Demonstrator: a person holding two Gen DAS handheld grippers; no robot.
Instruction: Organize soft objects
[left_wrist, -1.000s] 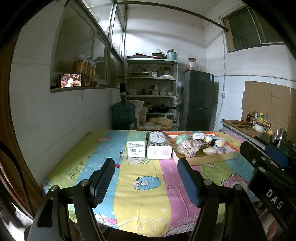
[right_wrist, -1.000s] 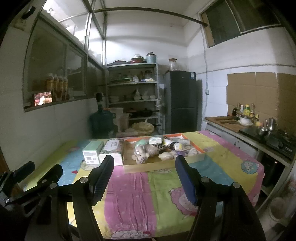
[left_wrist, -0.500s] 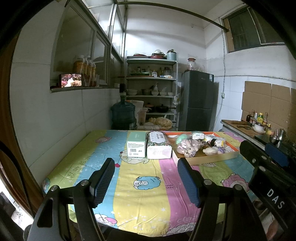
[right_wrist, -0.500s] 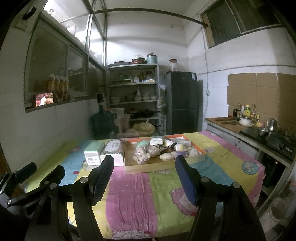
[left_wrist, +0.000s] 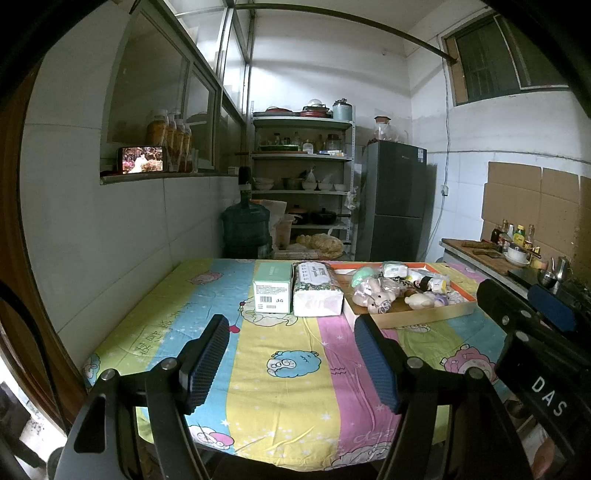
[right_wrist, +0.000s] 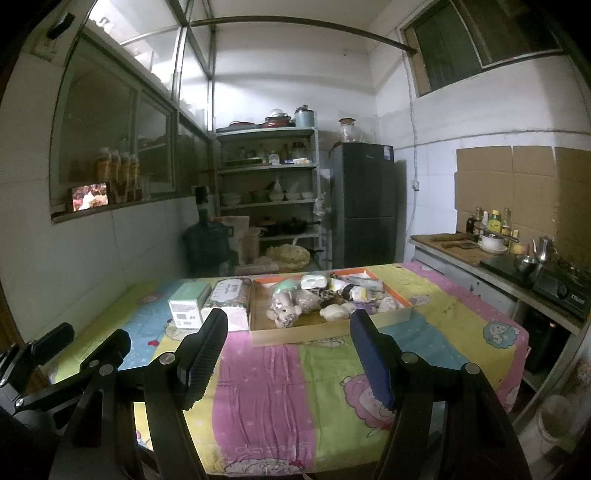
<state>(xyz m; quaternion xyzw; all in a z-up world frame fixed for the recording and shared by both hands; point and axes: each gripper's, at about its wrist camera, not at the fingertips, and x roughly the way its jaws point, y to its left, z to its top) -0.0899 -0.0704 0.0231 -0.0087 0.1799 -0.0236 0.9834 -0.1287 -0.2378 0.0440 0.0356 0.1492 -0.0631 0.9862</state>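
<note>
Left gripper (left_wrist: 291, 358): jaws apart, nothing between them; ribbed dark pads (left_wrist: 207, 354) on black metal fingers, held over the near edge of the table (left_wrist: 295, 369). Right gripper (right_wrist: 288, 354): same build, jaws apart, empty, also over the near edge

Table covered by a thin printed cloth (right_wrist: 325, 373) in broad stripes of yellow, pink, blue and green, with cartoon sheep; the cloth lies fairly flat and hangs over the near edge

Soft toys (right_wrist: 291, 306): small plush pieces, pale pink, cream and mint, piled loosely in a shallow rectangular cardboard tray (right_wrist: 332, 328) with an orange inner rim. Tray sits at the far side of the table, right of centre. A few small wrapped packets lie among the toys; details too small to tell

Just left of the tray: a soft plastic tissue pack (left_wrist: 317, 291), white with a patterned top, and touching it or nearly so, a mint-green carton (left_wrist: 271, 291) with a barcode label on its near face

Both grippers well apart from the tray and toys

Behind the table: water jug (left_wrist: 245, 230), metal shelf (left_wrist: 303, 192) of crockery, dark fridge (left_wrist: 395, 206)
</note>
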